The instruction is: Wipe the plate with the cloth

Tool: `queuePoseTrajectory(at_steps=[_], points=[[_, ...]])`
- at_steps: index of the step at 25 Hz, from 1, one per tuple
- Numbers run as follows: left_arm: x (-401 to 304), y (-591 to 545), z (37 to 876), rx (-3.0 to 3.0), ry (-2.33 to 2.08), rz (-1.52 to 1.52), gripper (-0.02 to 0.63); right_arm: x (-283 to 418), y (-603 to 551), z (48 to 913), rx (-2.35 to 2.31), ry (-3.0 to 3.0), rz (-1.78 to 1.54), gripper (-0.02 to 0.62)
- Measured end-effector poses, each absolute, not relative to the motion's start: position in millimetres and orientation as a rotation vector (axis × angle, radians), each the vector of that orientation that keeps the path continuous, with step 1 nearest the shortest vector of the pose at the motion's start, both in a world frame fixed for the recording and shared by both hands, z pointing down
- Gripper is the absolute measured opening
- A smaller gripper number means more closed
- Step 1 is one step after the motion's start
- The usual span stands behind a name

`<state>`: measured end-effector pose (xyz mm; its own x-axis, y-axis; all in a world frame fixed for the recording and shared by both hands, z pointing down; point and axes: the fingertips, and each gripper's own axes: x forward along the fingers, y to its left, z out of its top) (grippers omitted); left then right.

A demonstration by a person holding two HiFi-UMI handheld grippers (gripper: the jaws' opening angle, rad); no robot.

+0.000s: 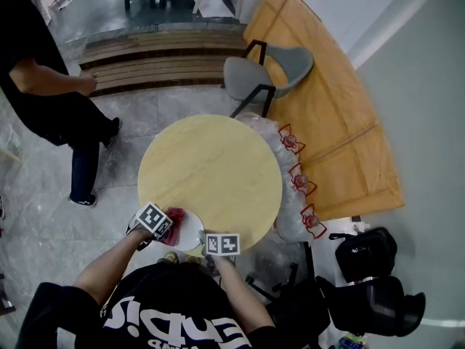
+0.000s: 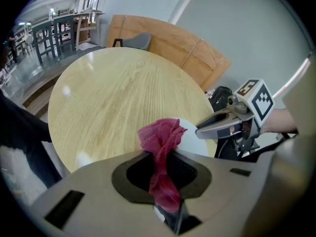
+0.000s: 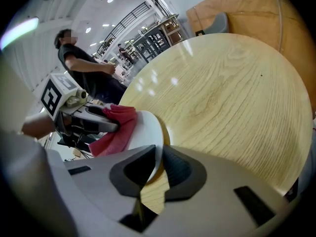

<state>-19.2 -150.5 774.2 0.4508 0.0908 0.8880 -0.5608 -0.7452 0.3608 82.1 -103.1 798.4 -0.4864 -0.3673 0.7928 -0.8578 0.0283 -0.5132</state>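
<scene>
In the head view the white plate (image 1: 190, 233) is at the near edge of the round wooden table (image 1: 211, 169), tilted up on edge. My right gripper (image 1: 205, 240) is shut on its rim; in the right gripper view the plate (image 3: 148, 135) runs edge-on between the jaws of the right gripper (image 3: 155, 168). My left gripper (image 1: 167, 222) is shut on a red cloth (image 1: 176, 216) that lies against the plate's face. In the left gripper view the cloth (image 2: 160, 142) bunches out of the left gripper (image 2: 162, 174), with the plate (image 2: 191, 132) behind it and the right gripper (image 2: 228, 122) beside it.
A grey chair (image 1: 265, 71) stands beyond the table, beside a large wooden panel (image 1: 334, 115) on the floor. Plastic bags with red print (image 1: 294, 173) hang at the table's right edge. Black bags (image 1: 367, 253) lie at the right. A person in black (image 1: 51, 100) stands at the left.
</scene>
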Motion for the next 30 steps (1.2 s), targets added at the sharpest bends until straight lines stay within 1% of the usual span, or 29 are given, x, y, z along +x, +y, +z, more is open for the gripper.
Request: queuePoseTrajectory(at_steps=[12, 30], points=[[7.1, -160.1, 774.5, 2.071, -0.430, 1.285, 0.069, 85.0, -104.4, 798.8, 1.260, -1.866, 1.480, 0.064], [53.6, -132.7, 772.1, 2.074, -0.330, 1.261, 0.069, 87.1, -102.5, 799.6, 1.277, -1.852, 1.500, 0.064]])
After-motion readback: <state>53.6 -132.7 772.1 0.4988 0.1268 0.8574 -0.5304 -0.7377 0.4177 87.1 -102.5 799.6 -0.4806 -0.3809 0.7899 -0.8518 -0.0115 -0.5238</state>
